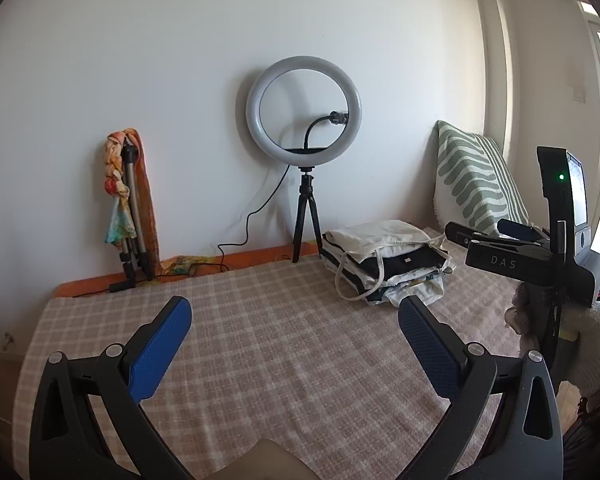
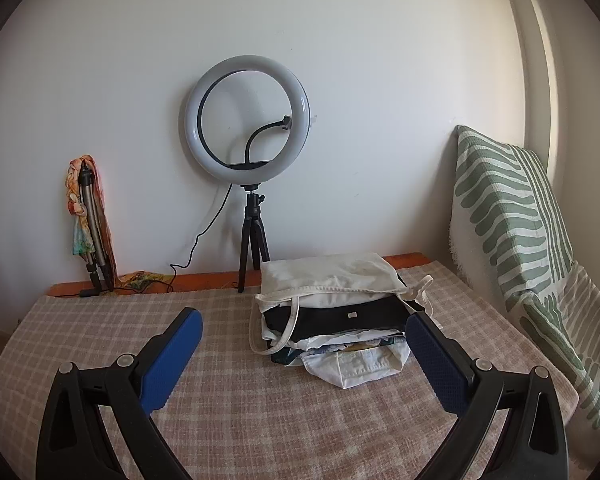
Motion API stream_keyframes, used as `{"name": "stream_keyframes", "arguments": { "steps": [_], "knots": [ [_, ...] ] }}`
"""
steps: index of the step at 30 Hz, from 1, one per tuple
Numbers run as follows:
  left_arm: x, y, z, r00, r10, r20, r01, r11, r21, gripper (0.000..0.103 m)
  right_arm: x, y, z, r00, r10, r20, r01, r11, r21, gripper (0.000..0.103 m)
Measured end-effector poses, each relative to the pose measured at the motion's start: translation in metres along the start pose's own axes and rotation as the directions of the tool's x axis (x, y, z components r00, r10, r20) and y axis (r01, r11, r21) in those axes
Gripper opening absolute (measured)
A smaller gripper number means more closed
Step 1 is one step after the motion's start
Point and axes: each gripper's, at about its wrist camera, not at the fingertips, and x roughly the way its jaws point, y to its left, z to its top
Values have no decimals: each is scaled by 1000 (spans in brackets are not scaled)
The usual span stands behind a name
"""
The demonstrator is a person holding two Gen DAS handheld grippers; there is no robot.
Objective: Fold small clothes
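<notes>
Both the left gripper (image 1: 296,320) and right gripper (image 2: 304,332) hover spread wide and empty over the checked cloth (image 1: 260,320), probably because the stack of folded clothes (image 2: 332,312) sits just ahead of the right one's fingers, parked out of the way.

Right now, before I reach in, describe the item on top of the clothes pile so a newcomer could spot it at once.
Find the ring light on its black tripod against the wall; the clothes pile sits on the checked cloth just to its right. The top item is a cream cloth bag with a loop handle hanging down, lying on a black garment.
</notes>
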Motion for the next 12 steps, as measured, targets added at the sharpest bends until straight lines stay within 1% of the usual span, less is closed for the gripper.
{"name": "stream_keyframes", "arguments": {
  "steps": [12],
  "knots": [
    [7,5,-4,1000,6,-22,-6,1000,-9,103,4,3,-3,1000,8,-13,-8,1000,-7,103]
  ]
}}
